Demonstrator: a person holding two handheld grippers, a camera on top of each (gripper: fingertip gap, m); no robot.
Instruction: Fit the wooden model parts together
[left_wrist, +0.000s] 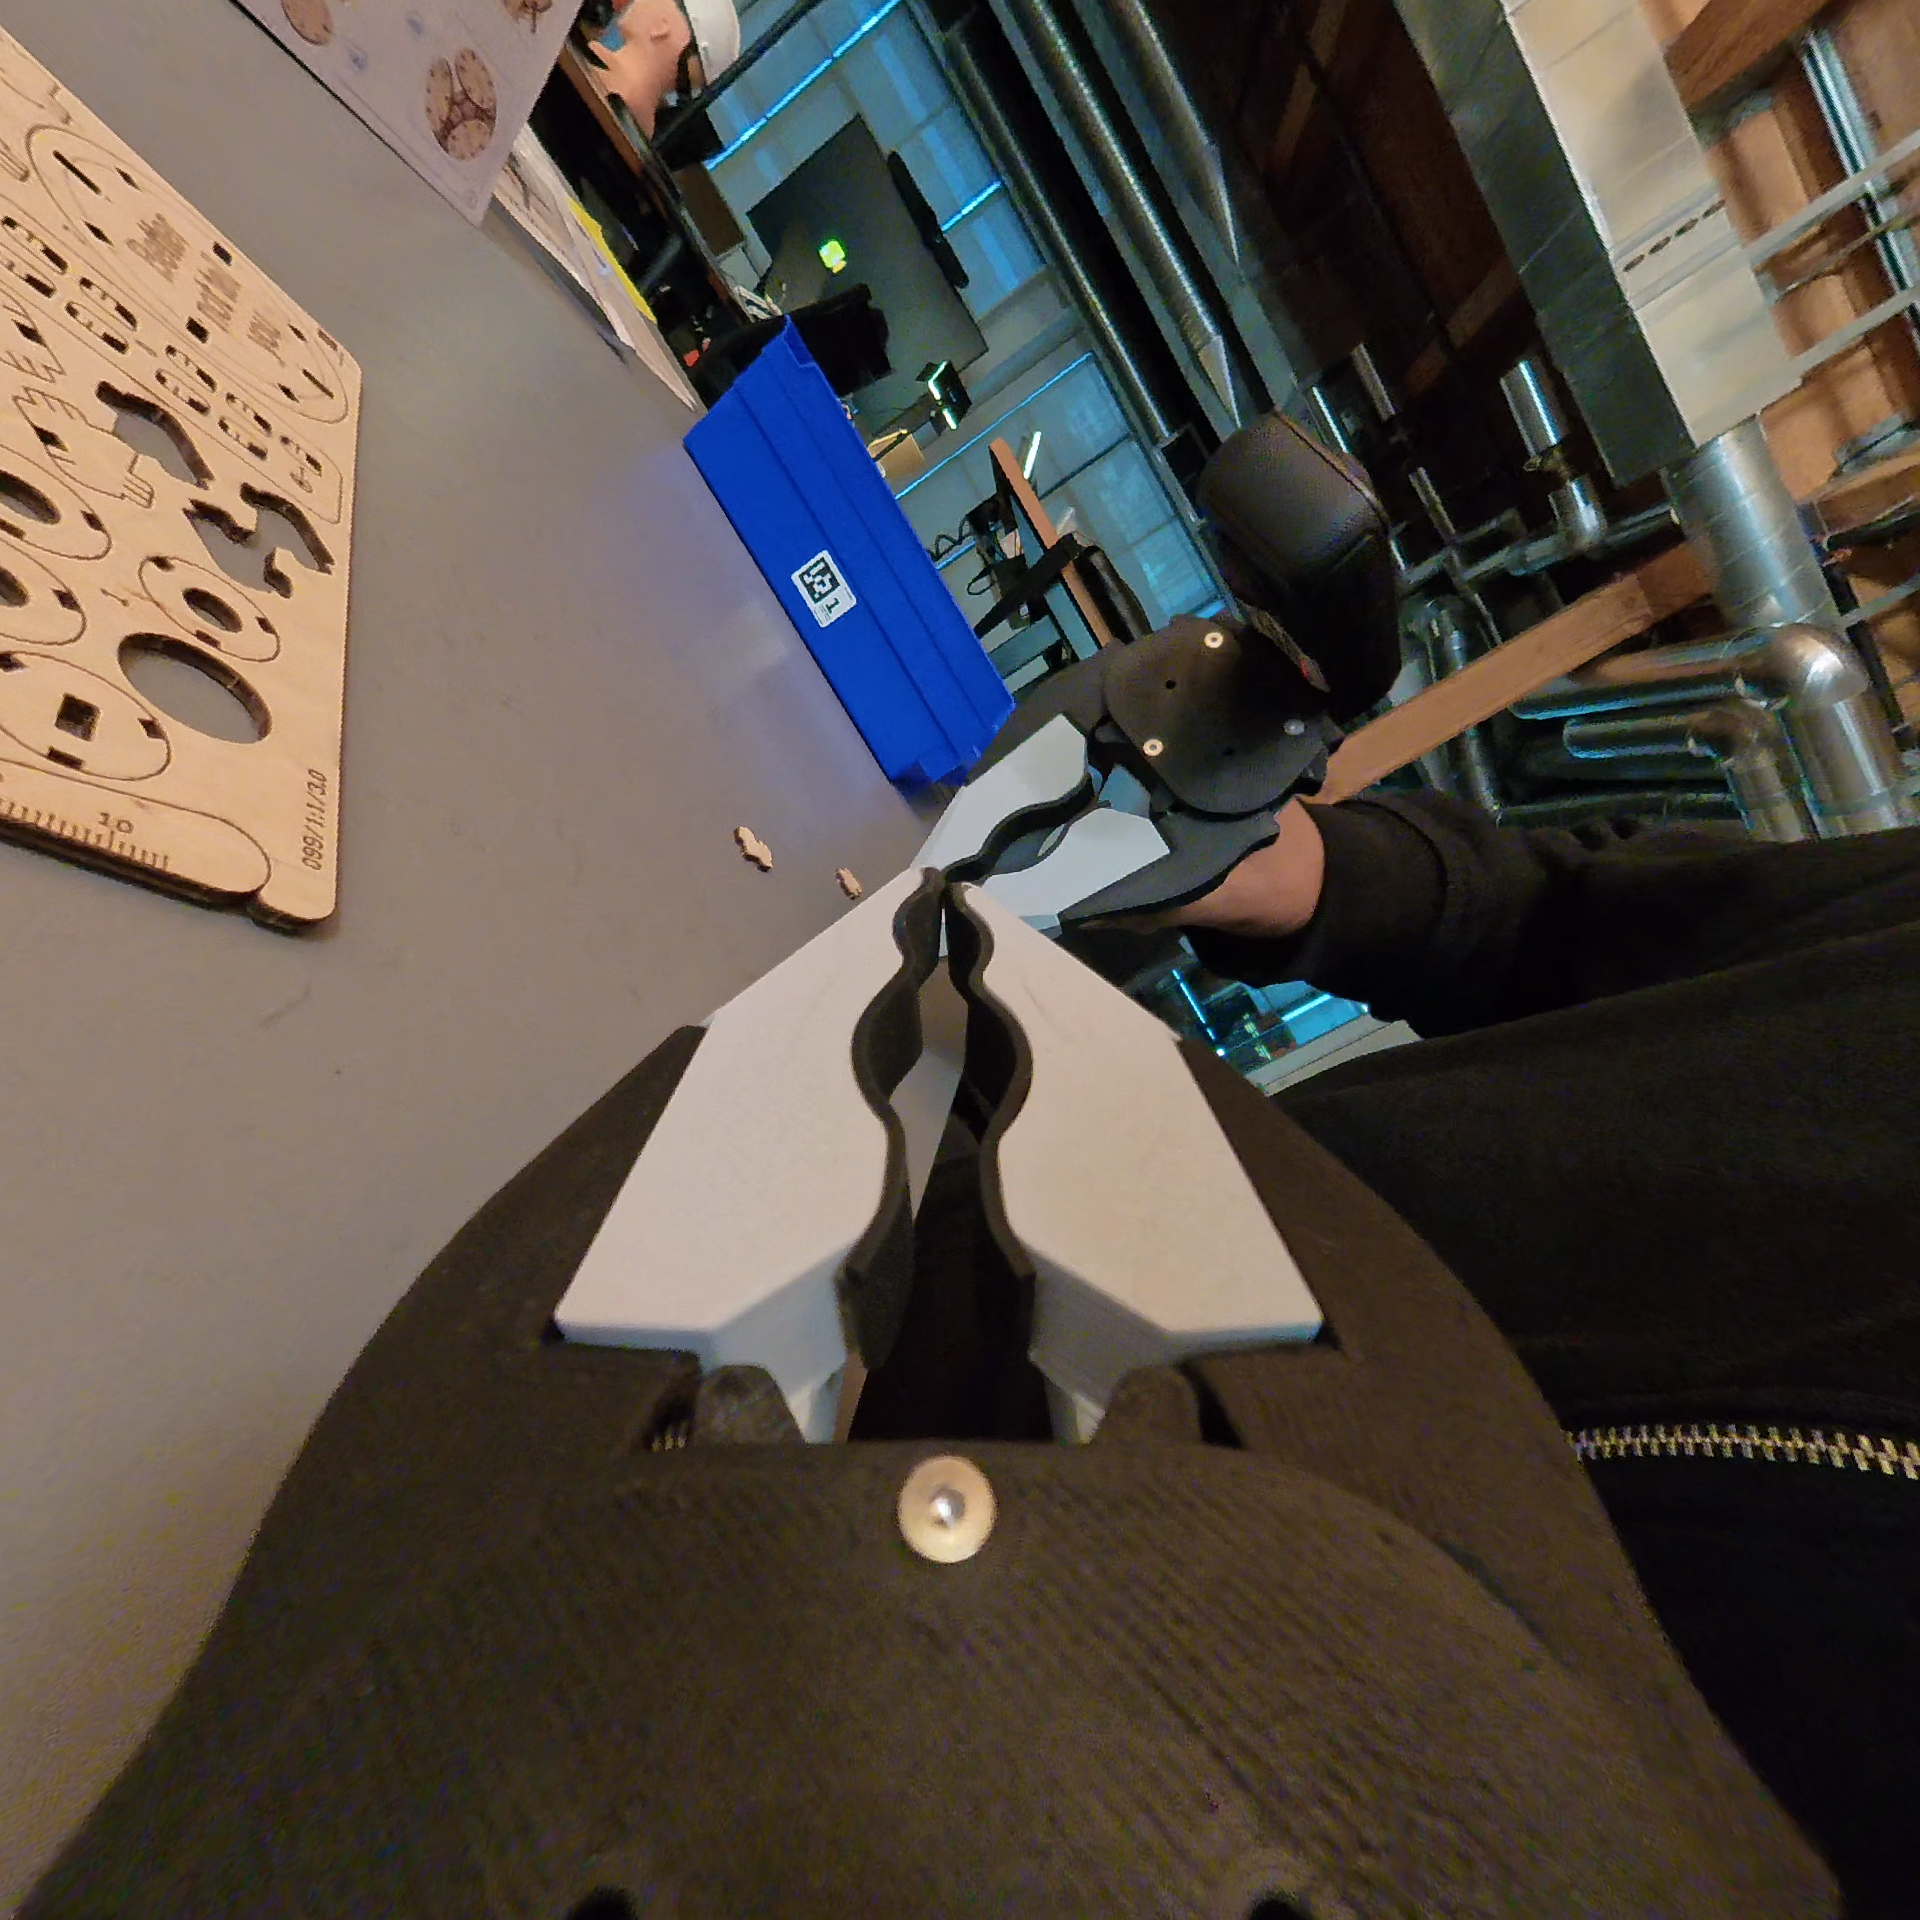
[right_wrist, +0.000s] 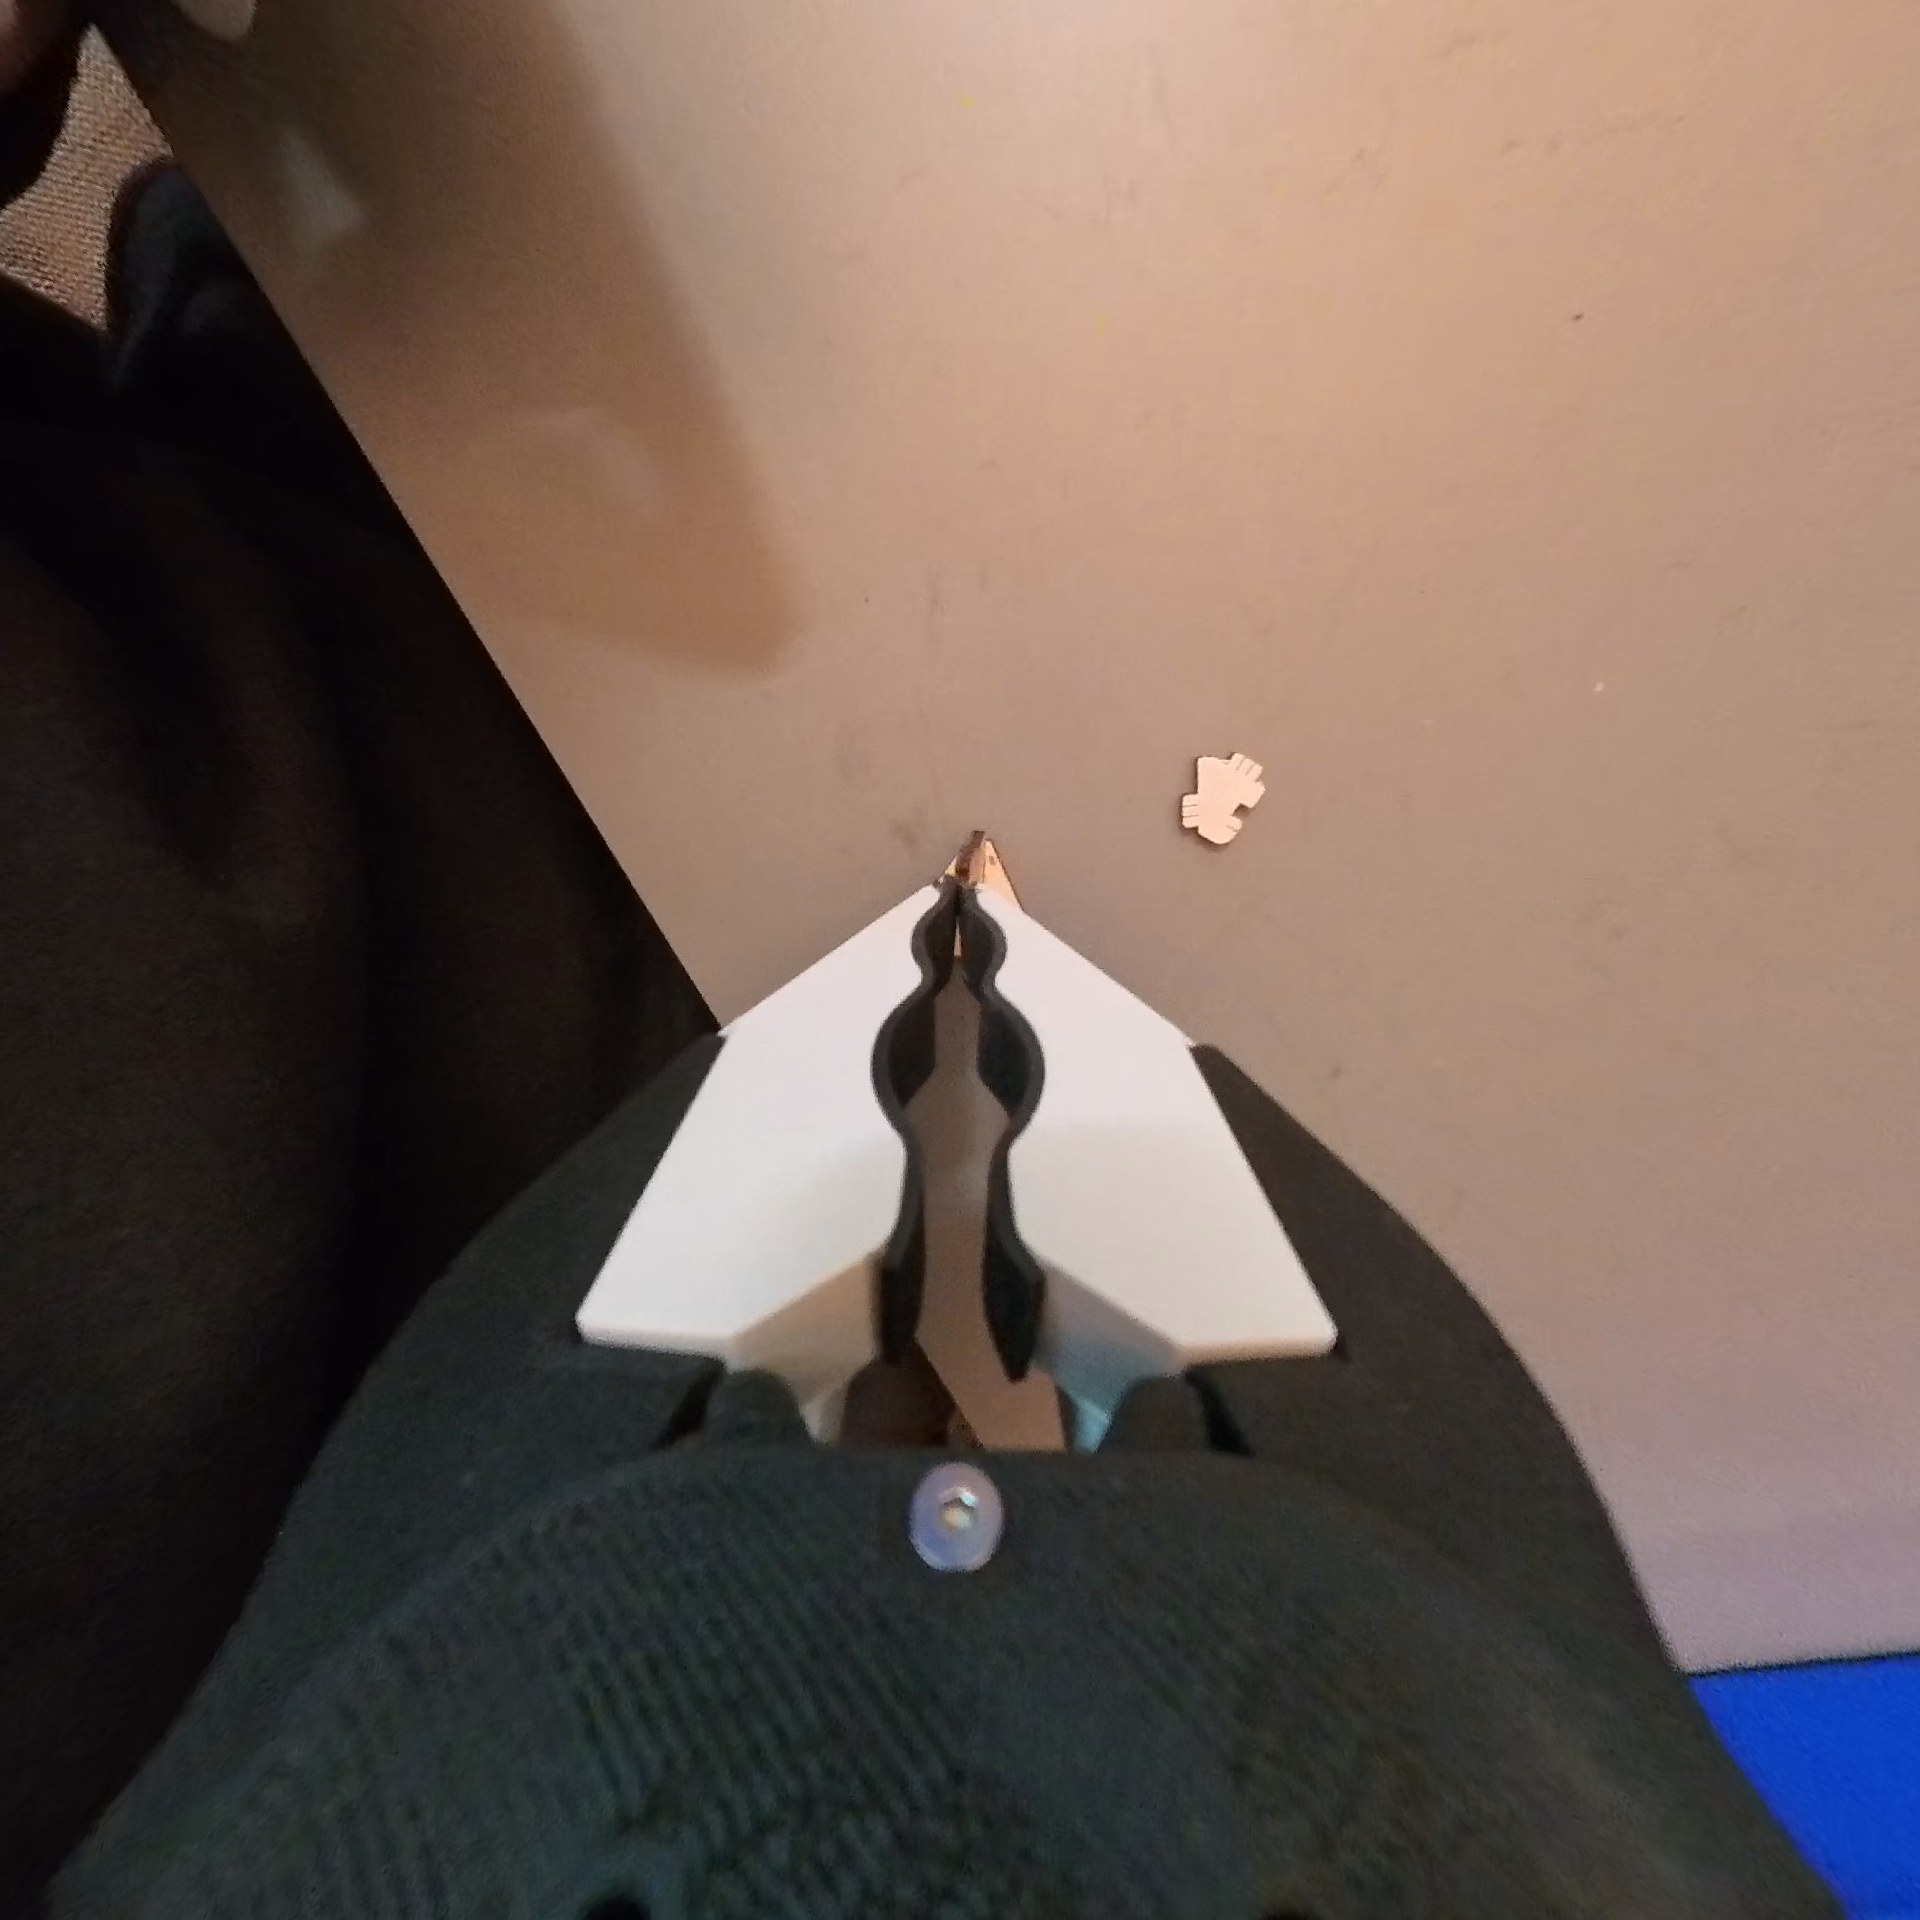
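Note:
In the right wrist view my right gripper is shut on a small thin wooden part. The part stands edge-on and sticks out past the fingertips, just above the table. Another small wooden part lies flat on the table to the right of it. In the left wrist view my left gripper is shut, and nothing shows between its pads. The right gripper comes in from the right there, with its tips right next to the left gripper's tips. Two small wooden parts lie on the grey table just left of them.
A wooden sheet with cut-out shapes lies at the left of the table. A blue bin stands at the far edge, and its corner shows in the right wrist view. A person's dark sleeve is at the right. A blurred pale shape crosses the right wrist view's upper left. The grippers' ends are close to 12 centimetres from one another.

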